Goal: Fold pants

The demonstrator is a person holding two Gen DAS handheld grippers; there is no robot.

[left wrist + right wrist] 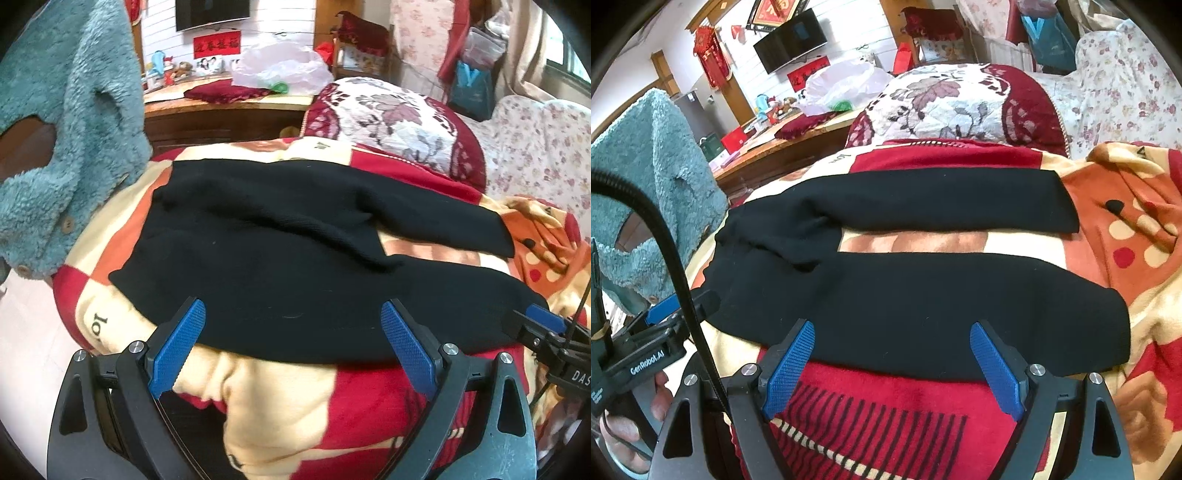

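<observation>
Plain black knit pants (280, 258) throughout, no print. Underneath, a fleece blanket (280, 402) in red, cream and orange blocks, with black stripes on red and cream and red dots on orange. Behind, a rounded cushion (399, 122) in dark red with a white panel of grey and mauve leaves. Fuzzy teal fleece jacket (70, 122) with tan buttons. Bright blue cross-hatched pads (179, 347) on matte black gripper fingers. White cover (546, 147) sprinkled with small pink flowers.
</observation>
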